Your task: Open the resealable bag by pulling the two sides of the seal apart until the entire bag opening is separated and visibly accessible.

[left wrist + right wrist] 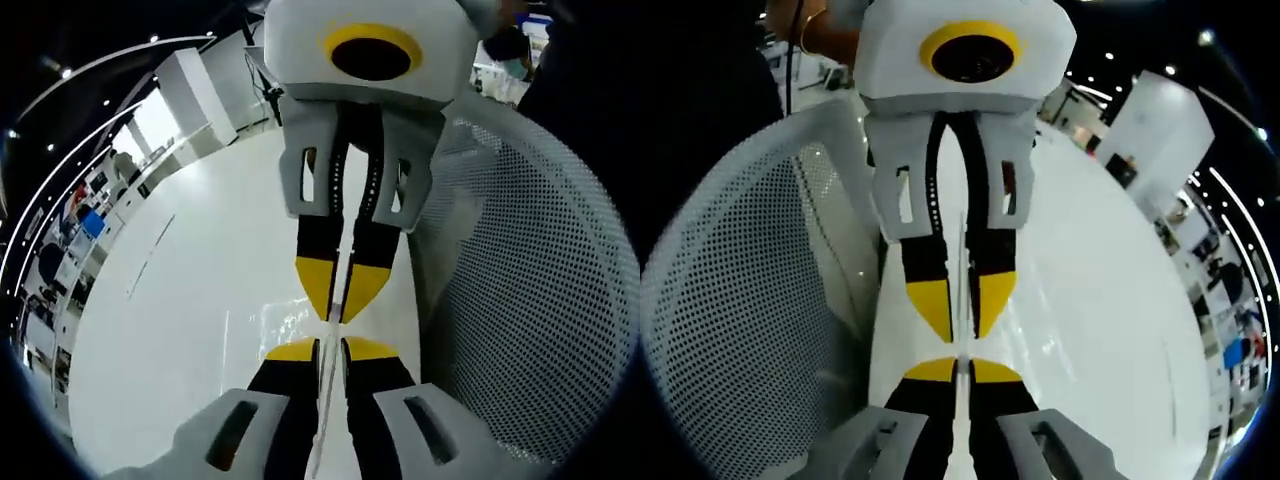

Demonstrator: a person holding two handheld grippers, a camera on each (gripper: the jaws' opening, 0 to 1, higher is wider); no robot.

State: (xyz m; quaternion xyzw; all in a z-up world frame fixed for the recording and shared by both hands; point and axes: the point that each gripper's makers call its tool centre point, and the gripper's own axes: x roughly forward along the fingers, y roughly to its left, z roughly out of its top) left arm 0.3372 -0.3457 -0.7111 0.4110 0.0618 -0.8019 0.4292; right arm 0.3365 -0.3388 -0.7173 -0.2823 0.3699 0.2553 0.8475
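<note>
The bag (335,300), clear and edge-on, hangs stretched between two grippers facing tip to tip above a white table (180,330). The left gripper (331,348) is clamped on one side of its seal and the right gripper (962,366) on the other, apparently set to draw the sides apart. The left gripper view puts the mesh basket (540,270) at right and shelving at left. The right gripper view mirrors that and adds a wrist with a bangle (812,35).
</note>
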